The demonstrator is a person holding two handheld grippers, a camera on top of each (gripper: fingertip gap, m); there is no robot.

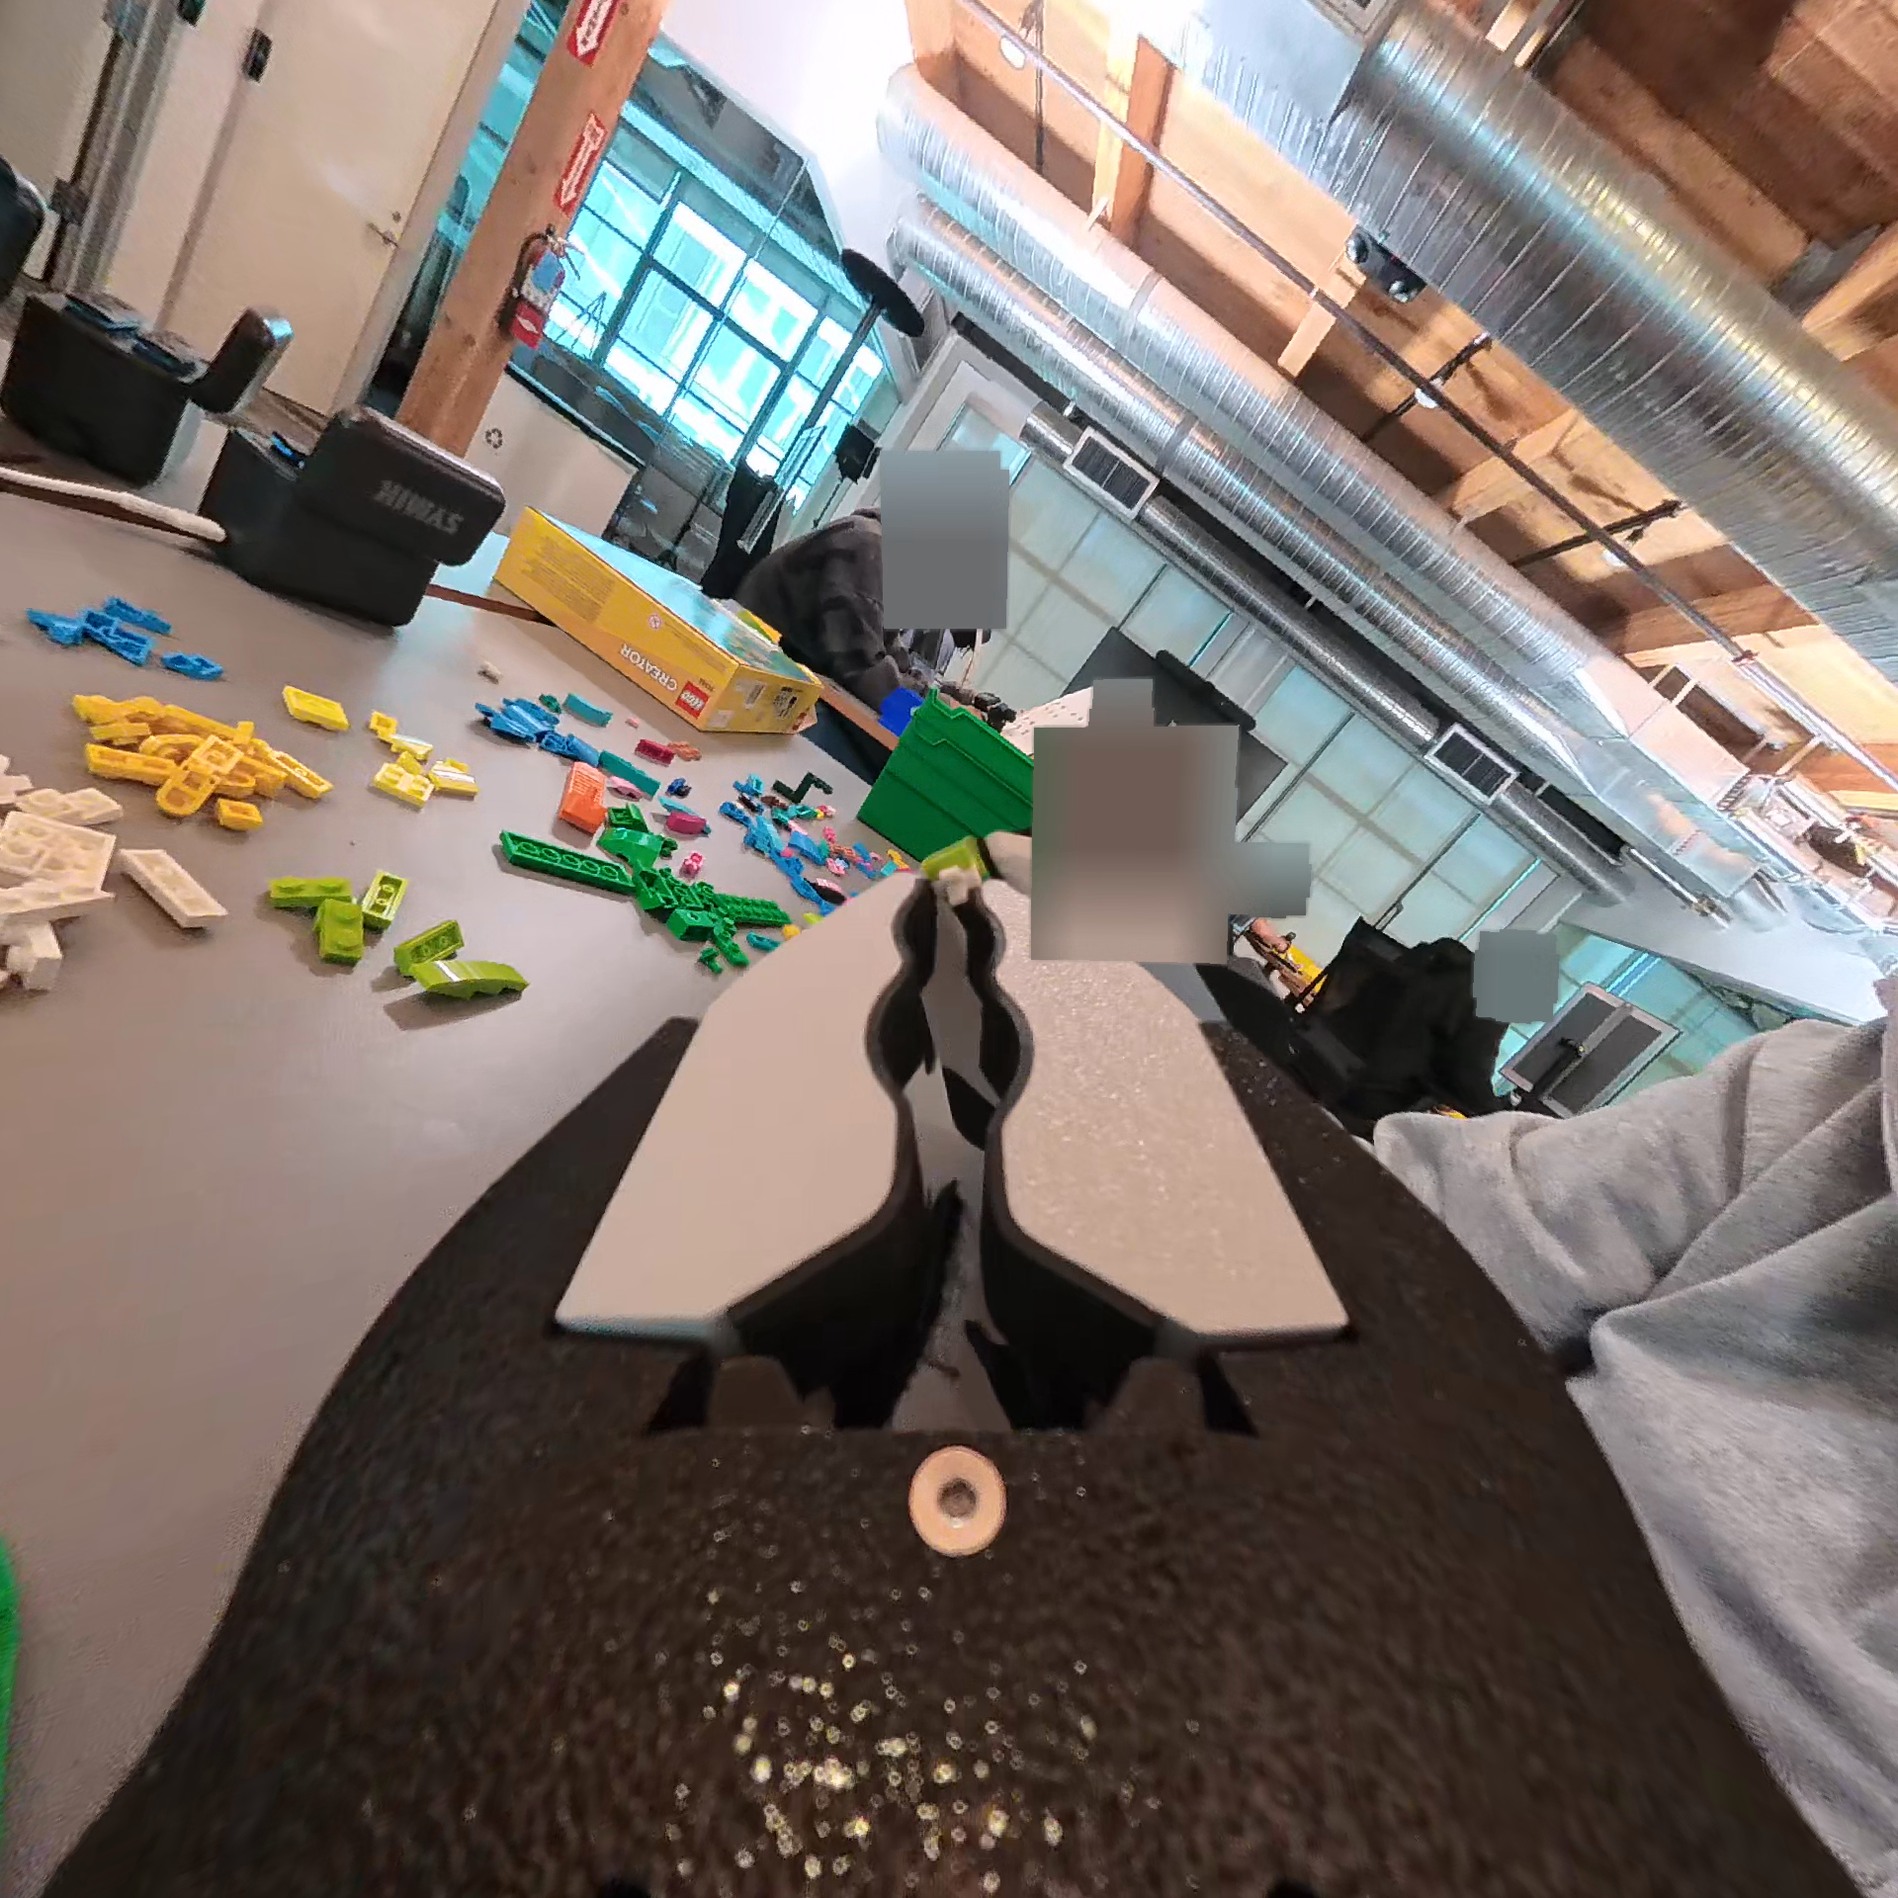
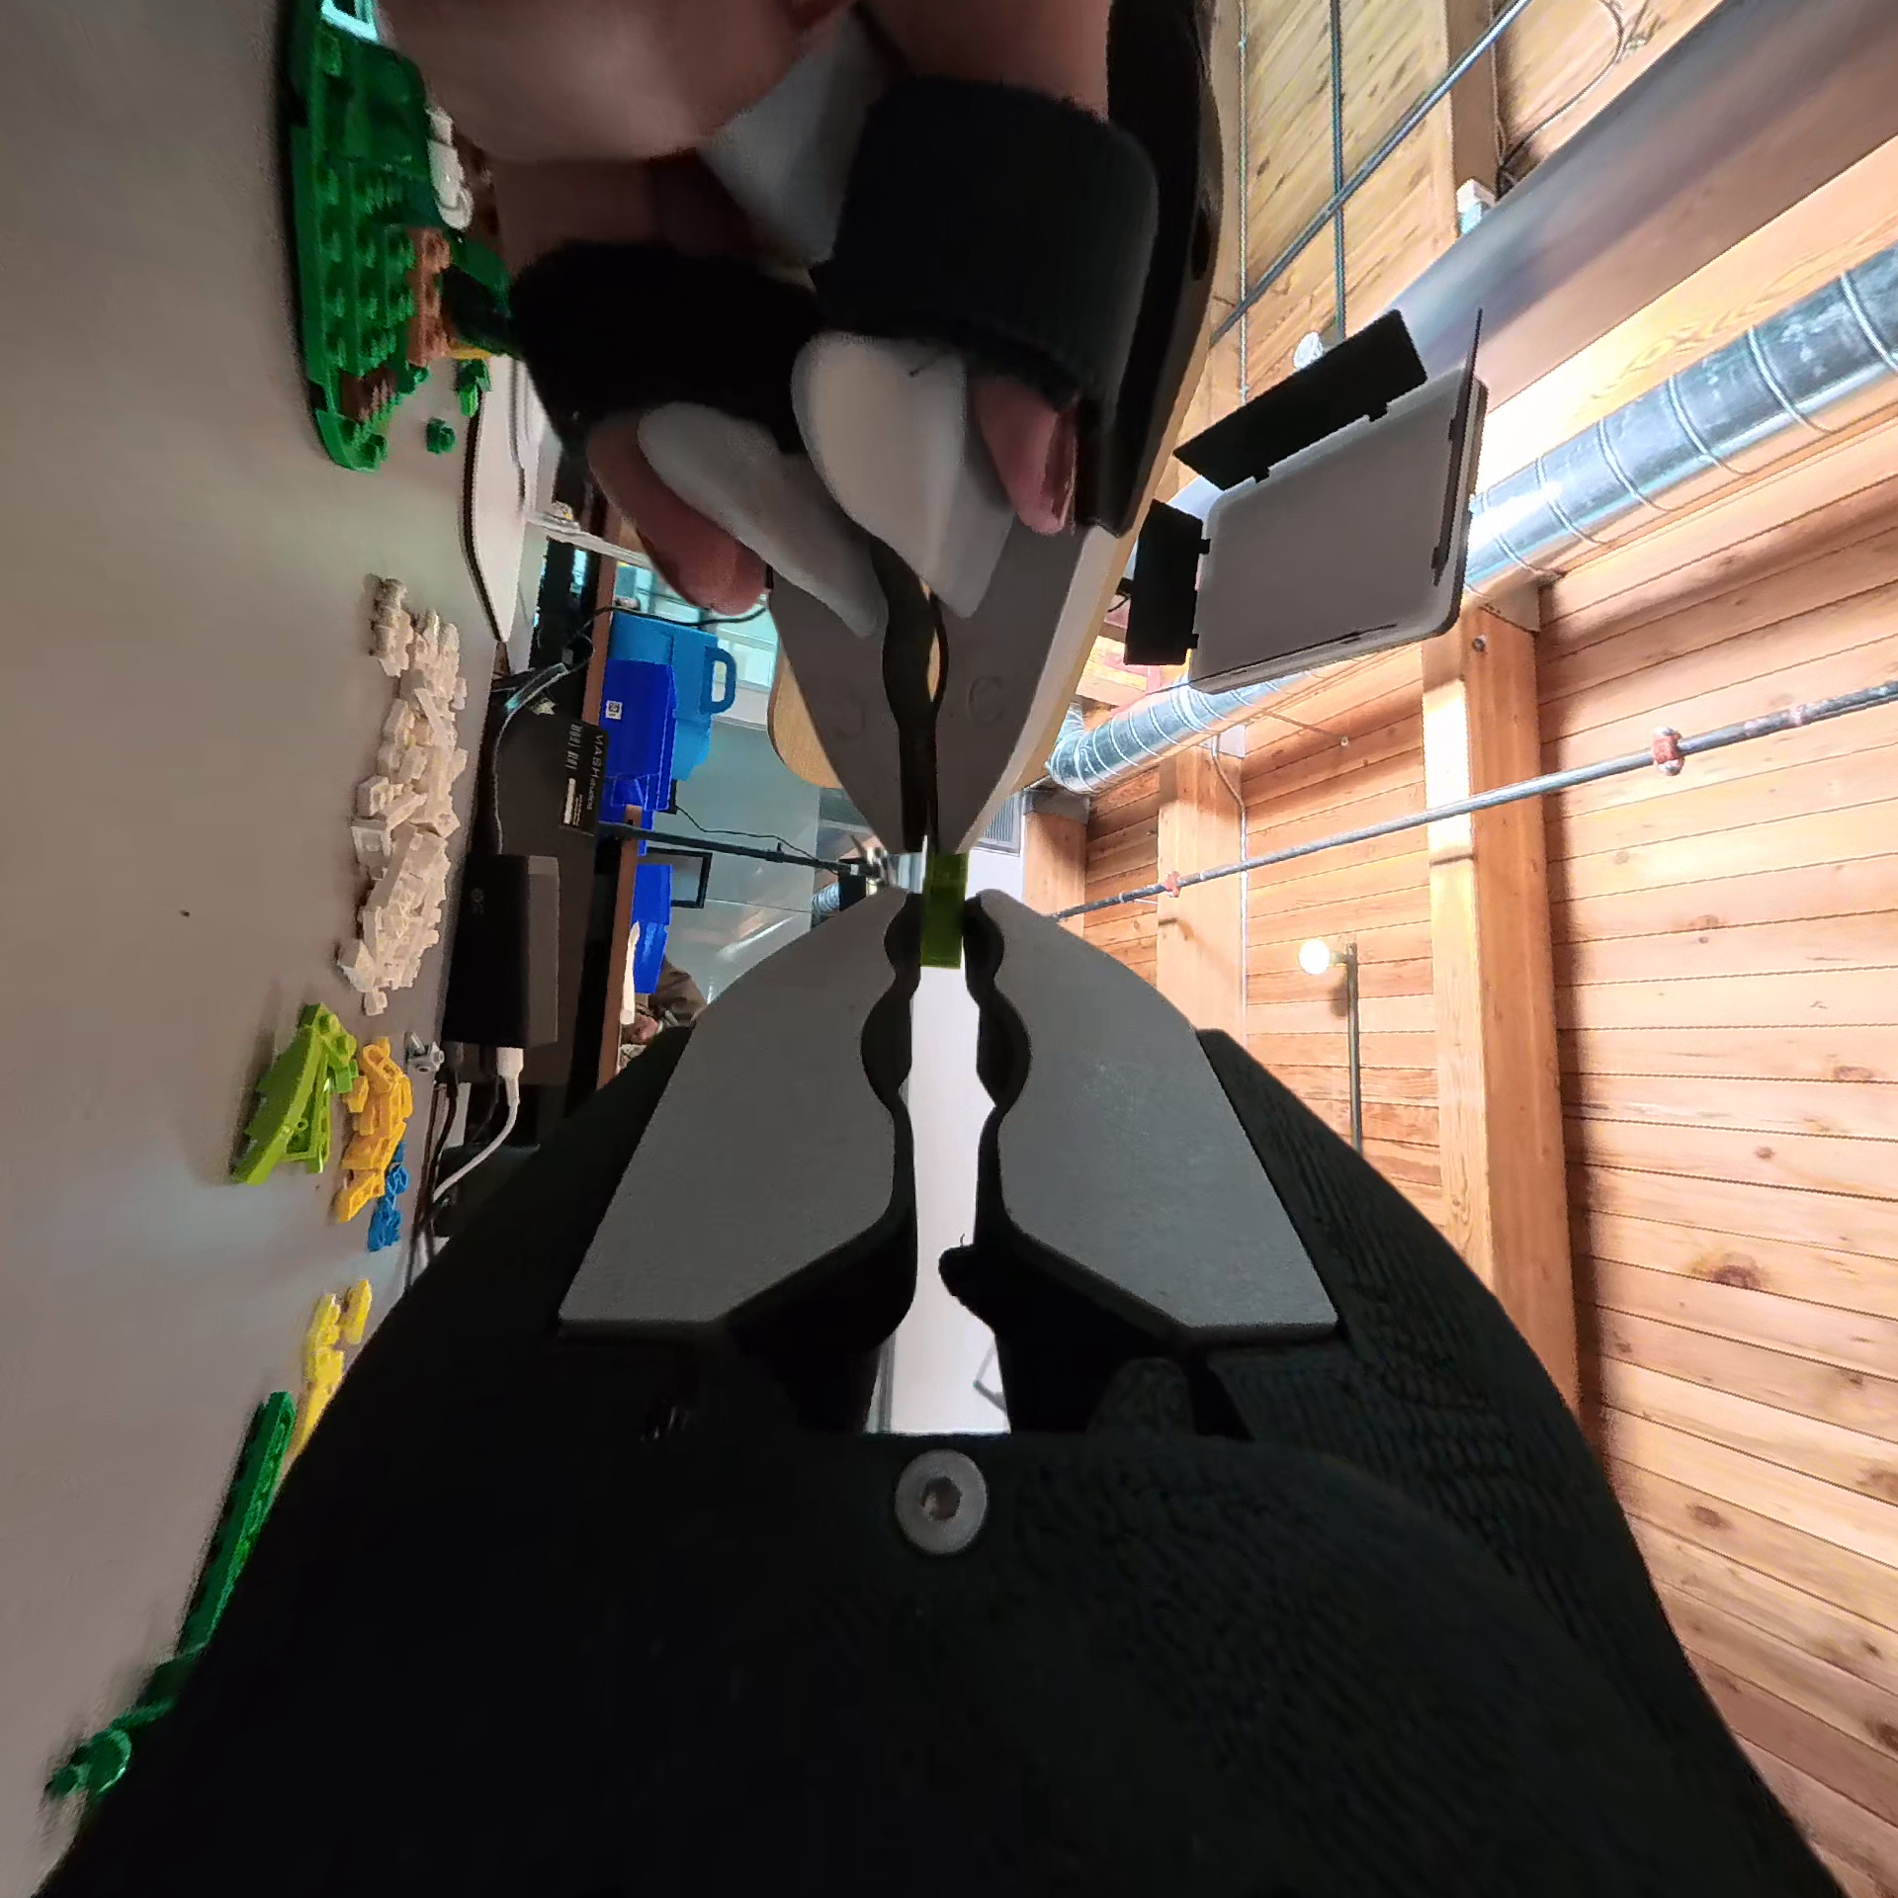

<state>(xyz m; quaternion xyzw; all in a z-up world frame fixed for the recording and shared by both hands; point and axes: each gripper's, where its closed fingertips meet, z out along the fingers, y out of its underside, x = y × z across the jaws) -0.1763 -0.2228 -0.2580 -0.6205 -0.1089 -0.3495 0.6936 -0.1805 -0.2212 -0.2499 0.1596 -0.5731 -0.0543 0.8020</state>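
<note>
Right wrist view: two grippers (image 2: 938, 917) (image 2: 921, 837) pinch perhaps one lime brick (image 2: 942, 924).

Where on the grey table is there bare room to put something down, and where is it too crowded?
Bare table lies in front of the lime green bricks, down to the left gripper. Another free strip runs between the black case and the yellow bricks. It is crowded from the green bricks through the blue and pink bits to the yellow box.

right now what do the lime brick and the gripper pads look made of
Lime brick: hard moulded plastic, it seems; smooth with crisp edges, like the glossy loose bricks on the table. Pads: probably matte black rubber or foam; wavy edge, no shine.
</note>
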